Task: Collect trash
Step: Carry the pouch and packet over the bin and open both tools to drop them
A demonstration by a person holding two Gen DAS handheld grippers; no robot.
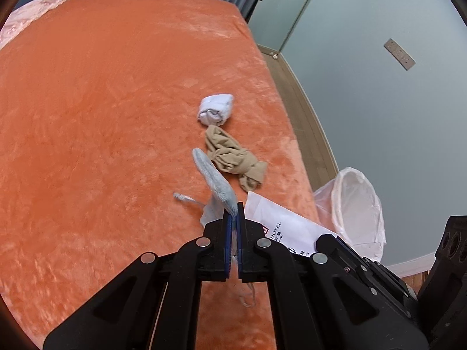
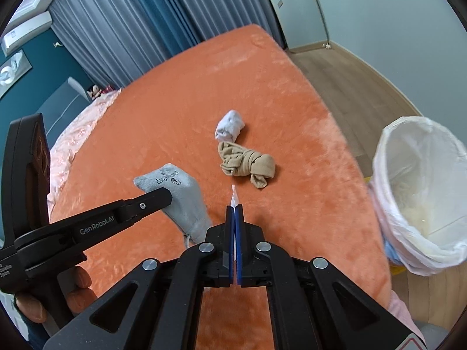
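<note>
Both picks made: left gripper point(image 1: 233, 218) pinches a grey sock point(image 2: 178, 195), right gripper point(image 2: 235, 213) a white hotel packet point(image 1: 280, 221); next, likely carrying both rightward to the lined bin point(image 2: 420, 192).

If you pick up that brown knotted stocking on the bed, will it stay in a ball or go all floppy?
The stocking would probably go floppy: it is thin, wrinkled fabric with loose ends trailing from the knot. The knot itself should likely hold together. It looks light, and on the fuzzy orange blanket it seems unlikely to roll or slide if nudged.

A bedroom: orange-blanketed bed point(image 2: 262, 81), long curtains point(image 2: 122, 29), wooden floor point(image 2: 344, 81).
</note>
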